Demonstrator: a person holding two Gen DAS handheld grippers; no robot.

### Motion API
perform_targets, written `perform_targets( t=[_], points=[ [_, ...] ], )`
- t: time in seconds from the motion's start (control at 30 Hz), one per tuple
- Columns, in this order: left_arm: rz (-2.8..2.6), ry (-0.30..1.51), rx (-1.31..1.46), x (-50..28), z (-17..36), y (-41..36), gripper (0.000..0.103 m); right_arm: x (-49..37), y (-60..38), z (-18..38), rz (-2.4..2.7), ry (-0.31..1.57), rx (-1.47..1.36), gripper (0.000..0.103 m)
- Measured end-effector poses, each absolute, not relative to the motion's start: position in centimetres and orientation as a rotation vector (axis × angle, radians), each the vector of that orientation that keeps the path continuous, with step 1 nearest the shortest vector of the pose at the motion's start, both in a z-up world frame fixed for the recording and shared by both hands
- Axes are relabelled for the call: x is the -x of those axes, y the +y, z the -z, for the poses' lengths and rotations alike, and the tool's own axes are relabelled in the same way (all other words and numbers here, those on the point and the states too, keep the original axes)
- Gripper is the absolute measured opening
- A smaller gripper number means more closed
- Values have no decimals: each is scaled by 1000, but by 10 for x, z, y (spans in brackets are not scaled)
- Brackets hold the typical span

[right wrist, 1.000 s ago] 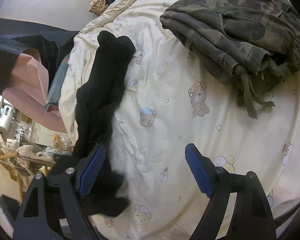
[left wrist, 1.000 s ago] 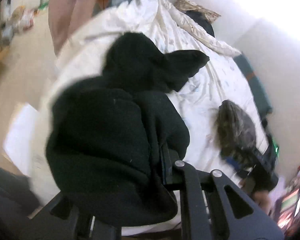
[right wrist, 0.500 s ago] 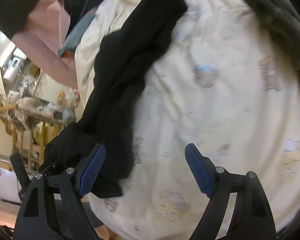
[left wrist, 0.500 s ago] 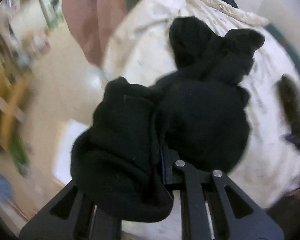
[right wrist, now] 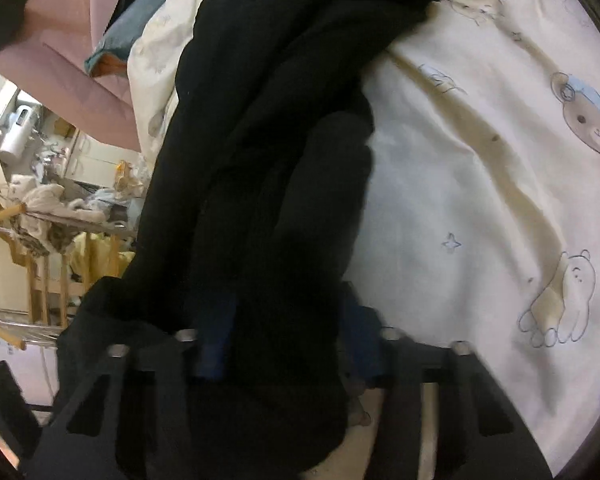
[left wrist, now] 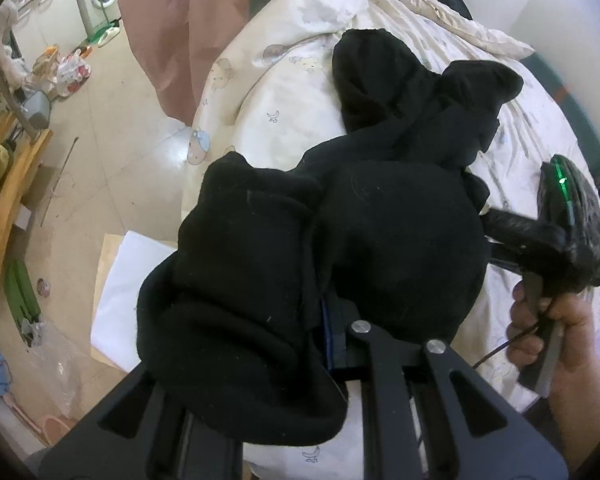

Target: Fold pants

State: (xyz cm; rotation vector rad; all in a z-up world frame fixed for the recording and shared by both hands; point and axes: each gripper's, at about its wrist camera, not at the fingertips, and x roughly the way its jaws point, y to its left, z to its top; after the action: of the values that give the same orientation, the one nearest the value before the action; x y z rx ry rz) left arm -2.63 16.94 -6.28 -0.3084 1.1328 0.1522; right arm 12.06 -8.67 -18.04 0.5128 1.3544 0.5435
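Left wrist view: the left gripper (left wrist: 324, 312) is clamped on the black pants (left wrist: 320, 240), whose thick, fleecy cloth bunches in soft rounded folds over the jaws and hides most of them. The pants lie along the near left edge of the bed, their two legs running to the far side across a cream quilt (left wrist: 284, 92) printed with small bears and moons. At the right, a hand (left wrist: 556, 336) grips the handle of the right gripper, whose black body reaches in to the pants' right side. A pink curtain (left wrist: 160, 28) hangs at the far left over a glossy tiled floor (left wrist: 100, 152).

Right wrist view: the right gripper (right wrist: 288, 336) has its jaws closing, with a fold of the matte black cloth between its blue pads (right wrist: 216, 332); whether the pads press yet cannot be told through the blur. The pants stretch away to the far side, and the wrinkled quilt spreads to the right.
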Motion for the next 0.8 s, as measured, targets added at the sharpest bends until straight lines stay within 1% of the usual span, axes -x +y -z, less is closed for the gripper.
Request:
perform_targets(
  t=[0.03,0.07,0.13,0.27,0.43,0.53,0.63,0.7,0.8],
  points=[
    [-150,1131,316,27,62,171,12,-119,-85,178,-531,1354,-489,23],
    [-145,1129,323,27,60,172,12,-118,-85,174,-533,1350,-476,18],
    [-130,1126,339,28,58,173,12,-107,-89,149,-555,1271,-384,13],
    [-103,1098,377,33,49,178,12,-74,-122,99,-534,1147,-300,12],
    [-96,1060,467,48,36,199,11,1,-209,14,-461,975,-260,11],
    [-56,1076,514,54,34,202,12,37,-250,-21,-479,997,-284,11],
    [-1,1121,486,52,39,185,12,58,-258,-17,-473,1098,-234,12],
    [22,1149,437,47,42,170,13,66,-250,10,-480,1208,-199,12],
    [27,1185,397,41,50,156,16,76,-240,65,-461,1351,-175,14]
  ],
)
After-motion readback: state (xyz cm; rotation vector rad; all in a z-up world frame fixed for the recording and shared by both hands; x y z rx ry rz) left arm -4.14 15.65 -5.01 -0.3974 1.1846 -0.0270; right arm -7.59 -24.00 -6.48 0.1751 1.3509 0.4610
